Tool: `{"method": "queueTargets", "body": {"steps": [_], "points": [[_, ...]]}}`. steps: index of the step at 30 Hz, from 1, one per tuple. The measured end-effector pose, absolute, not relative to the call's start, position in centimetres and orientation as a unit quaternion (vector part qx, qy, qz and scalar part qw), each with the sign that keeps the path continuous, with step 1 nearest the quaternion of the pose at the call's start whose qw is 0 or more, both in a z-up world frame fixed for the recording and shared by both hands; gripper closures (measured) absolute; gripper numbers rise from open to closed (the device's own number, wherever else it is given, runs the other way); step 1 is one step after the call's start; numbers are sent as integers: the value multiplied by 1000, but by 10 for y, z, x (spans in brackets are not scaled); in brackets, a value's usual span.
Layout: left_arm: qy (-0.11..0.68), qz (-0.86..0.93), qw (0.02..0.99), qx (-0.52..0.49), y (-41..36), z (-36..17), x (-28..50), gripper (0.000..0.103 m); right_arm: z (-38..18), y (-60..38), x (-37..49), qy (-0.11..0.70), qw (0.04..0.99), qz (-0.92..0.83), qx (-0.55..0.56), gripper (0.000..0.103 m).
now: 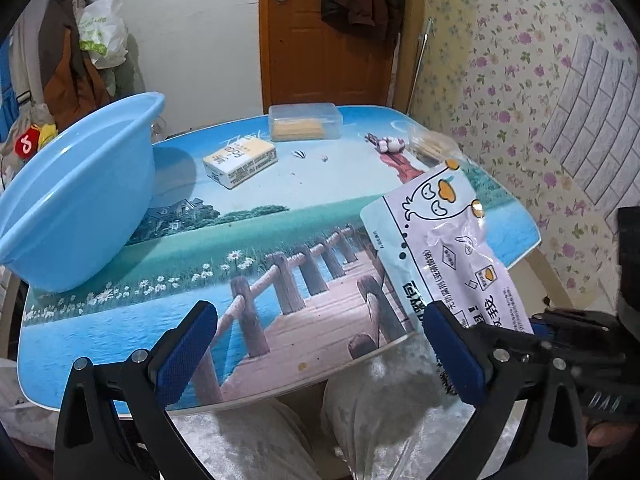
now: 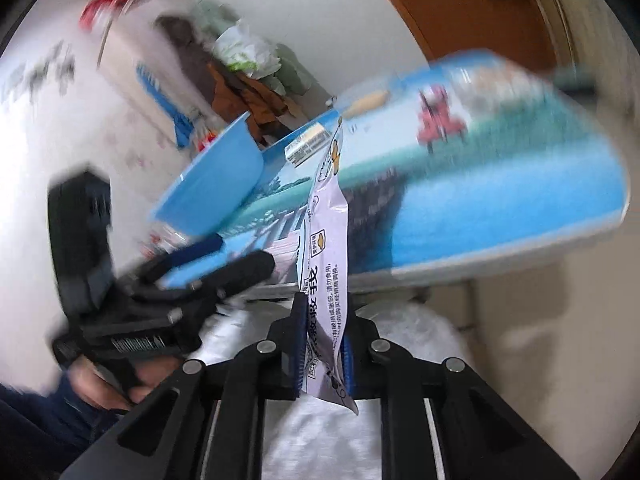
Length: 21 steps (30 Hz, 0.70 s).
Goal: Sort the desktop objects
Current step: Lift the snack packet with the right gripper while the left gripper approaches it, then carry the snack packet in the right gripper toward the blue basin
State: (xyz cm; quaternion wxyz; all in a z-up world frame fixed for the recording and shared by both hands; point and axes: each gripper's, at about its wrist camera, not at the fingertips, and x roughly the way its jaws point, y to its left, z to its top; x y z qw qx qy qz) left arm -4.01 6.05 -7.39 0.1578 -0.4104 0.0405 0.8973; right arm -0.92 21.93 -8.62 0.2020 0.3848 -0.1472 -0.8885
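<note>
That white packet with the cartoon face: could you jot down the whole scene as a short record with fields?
packet: white snack packet, lifted clear of the table
held by: right hand-held gripper, shut on its lower end
left hand-held gripper: open, nothing between its pads
table: scenic printed top
basin: blue basin at the table's left edge
still on table: yellow-white carton, clear lidded box

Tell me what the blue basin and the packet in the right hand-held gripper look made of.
Blue basin: looks like glossy moulded plastic, with a smooth sheen along its rim. Packet: seemingly thin printed plastic film, since it crinkles and shines, clamped in the right hand-held gripper.
</note>
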Motion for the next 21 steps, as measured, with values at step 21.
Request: {"method": "queueTargets", "body": {"steps": [21], "points": [[-112, 845, 242, -464, 62, -58, -66, 23, -83, 150, 4, 154, 163, -916, 333, 88]]}}
